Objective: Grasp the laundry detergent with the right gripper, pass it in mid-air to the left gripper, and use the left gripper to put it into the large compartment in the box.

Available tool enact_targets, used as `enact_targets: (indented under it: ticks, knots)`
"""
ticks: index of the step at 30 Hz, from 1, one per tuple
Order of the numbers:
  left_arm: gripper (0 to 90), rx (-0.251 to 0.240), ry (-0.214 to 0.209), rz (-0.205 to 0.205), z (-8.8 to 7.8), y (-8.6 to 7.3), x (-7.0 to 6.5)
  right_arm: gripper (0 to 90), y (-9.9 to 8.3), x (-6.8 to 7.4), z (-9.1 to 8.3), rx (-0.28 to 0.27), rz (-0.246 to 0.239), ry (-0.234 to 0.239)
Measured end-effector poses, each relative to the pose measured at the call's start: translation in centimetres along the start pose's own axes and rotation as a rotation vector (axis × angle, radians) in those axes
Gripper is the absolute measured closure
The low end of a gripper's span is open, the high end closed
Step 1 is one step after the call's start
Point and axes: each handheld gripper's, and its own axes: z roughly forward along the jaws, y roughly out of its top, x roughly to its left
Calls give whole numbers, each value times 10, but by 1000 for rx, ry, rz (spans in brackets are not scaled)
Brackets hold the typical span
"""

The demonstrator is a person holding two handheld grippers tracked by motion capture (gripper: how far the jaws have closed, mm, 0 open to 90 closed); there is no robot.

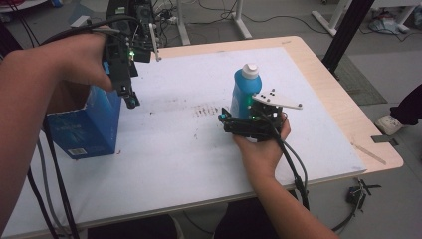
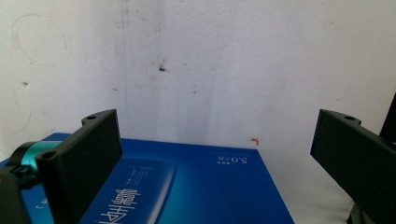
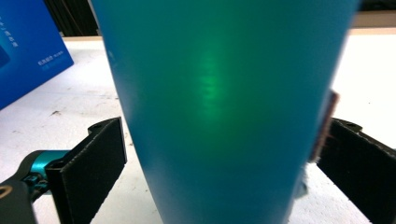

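Note:
A blue bottle (image 1: 245,94) with a white cap stands upright in the middle of the white mat. My right gripper (image 1: 238,118) is at its base. In the right gripper view the bottle (image 3: 224,116) sits between the two black jaws of the right gripper (image 3: 224,154), which stand wide open at its sides. A blue box (image 1: 87,127) stands at the mat's left. My left gripper (image 1: 130,99) hangs open just above its right edge, pointing down. In the left gripper view the box's printed face (image 2: 187,186) lies below the left gripper (image 2: 215,154), with nothing between the jaws.
The white mat (image 1: 174,159) covers most of the wooden table (image 1: 348,114). Black equipment (image 1: 132,20) with cables stands at the far edge behind my left hand. Cables trail off the front edge. A person's shoe (image 1: 388,124) is on the floor at the right.

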Motion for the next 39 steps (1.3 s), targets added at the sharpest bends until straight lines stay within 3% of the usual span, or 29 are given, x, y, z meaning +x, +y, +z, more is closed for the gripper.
enact_targets:
  ticks: [9, 13, 16, 26, 29, 35, 39]
  knots:
    - [18, 1, 2, -10, 2, -7, -1, 75, -1, 2, 0, -38, -9, -54]
    - [18, 1, -2, -9, 2, -8, -1, 84, 0, 3, -1, -52, -9, -60]
    - [19, -2, 0, -9, 2, -8, -1, 140, 0, 6, -2, -65, -24, -60]
    - [18, 5, -5, -5, 4, -7, 0, 183, 0, 8, -1, -61, -23, -84]
    - [19, 4, -3, -2, 5, -7, 0, 258, 0, 8, -1, -59, -26, -96]
    - [18, 5, -5, -2, 5, -7, 0, 261, 0, 9, -1, -61, -27, -102]
    - [19, 3, -6, -4, 6, -8, 1, 320, 0, 12, -2, -67, -32, -116]
